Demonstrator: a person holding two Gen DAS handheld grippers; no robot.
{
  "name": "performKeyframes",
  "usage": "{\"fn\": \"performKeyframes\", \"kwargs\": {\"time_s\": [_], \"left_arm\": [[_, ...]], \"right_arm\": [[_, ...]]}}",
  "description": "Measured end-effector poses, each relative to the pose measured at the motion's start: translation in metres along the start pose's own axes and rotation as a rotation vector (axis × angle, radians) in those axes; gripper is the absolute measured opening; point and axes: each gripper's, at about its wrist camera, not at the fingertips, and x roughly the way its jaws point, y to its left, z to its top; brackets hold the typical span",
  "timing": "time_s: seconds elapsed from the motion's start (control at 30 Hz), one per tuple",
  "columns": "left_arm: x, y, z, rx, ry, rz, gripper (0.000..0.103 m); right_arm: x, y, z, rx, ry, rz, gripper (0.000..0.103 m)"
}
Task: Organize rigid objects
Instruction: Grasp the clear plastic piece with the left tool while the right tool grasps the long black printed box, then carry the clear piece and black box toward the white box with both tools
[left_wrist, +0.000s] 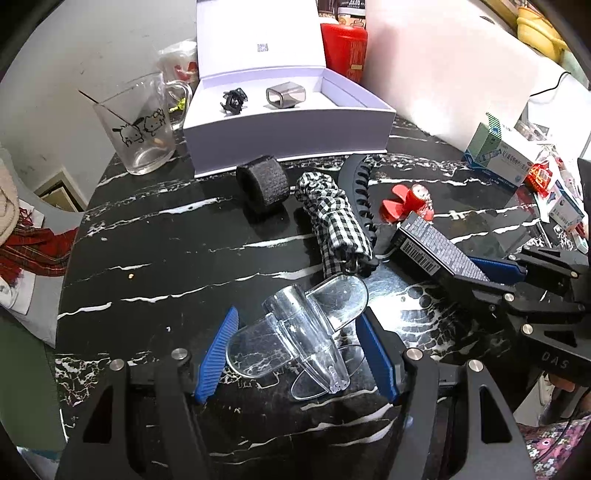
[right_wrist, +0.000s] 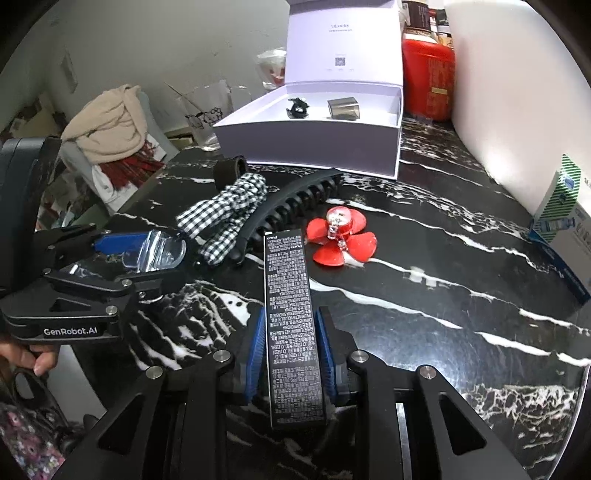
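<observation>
My right gripper (right_wrist: 290, 354) is clamped on the long black carton (right_wrist: 291, 325): both blue pads (right_wrist: 258, 354) press its sides near the end closest to the camera, and the carton runs straight out ahead between them, its far end reaching toward the red flower clip (right_wrist: 341, 236). From the left wrist I see the same black carton (left_wrist: 439, 251) slanting in from the right, held in the right gripper (left_wrist: 491, 269).

My left gripper (left_wrist: 295, 354) has the clear plastic clip (left_wrist: 299, 328) between its blue fingers (left_wrist: 218, 354). The right finger looks to be against the clip's rounded plate; on the left side I can't quite tell whether the pad touches the transparent edge, since the plastic blurs into the marble pattern. From the right wrist, the left gripper (right_wrist: 147, 254) shows the clear piece (right_wrist: 159, 254) sitting at its fingertips, just above the black marbled tabletop (right_wrist: 443, 295).

Ahead of both grippers lie the checked fabric scrunchie (left_wrist: 336, 225), the long black claw clip (left_wrist: 360, 192) curving beside it, and a dark felt ring (left_wrist: 264, 184) near the front wall of the open white box (left_wrist: 291, 129). Inside that box sit a small black clip (left_wrist: 232, 99) and a grey rectangular sleeve (left_wrist: 286, 96), well apart from what I'm holding. A glass mug (left_wrist: 140, 125) stands left of the box.
</observation>
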Motion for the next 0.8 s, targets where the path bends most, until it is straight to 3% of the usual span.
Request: {"fn": "performKeyframes", "kwargs": {"time_s": [0.8], "left_arm": [[-0.048,-0.010,0.033,0.030,-0.157,0.029,0.066]], "right_arm": [[-0.043,0.009,0.013,-0.051,-0.116,-0.030,0.027]]}}
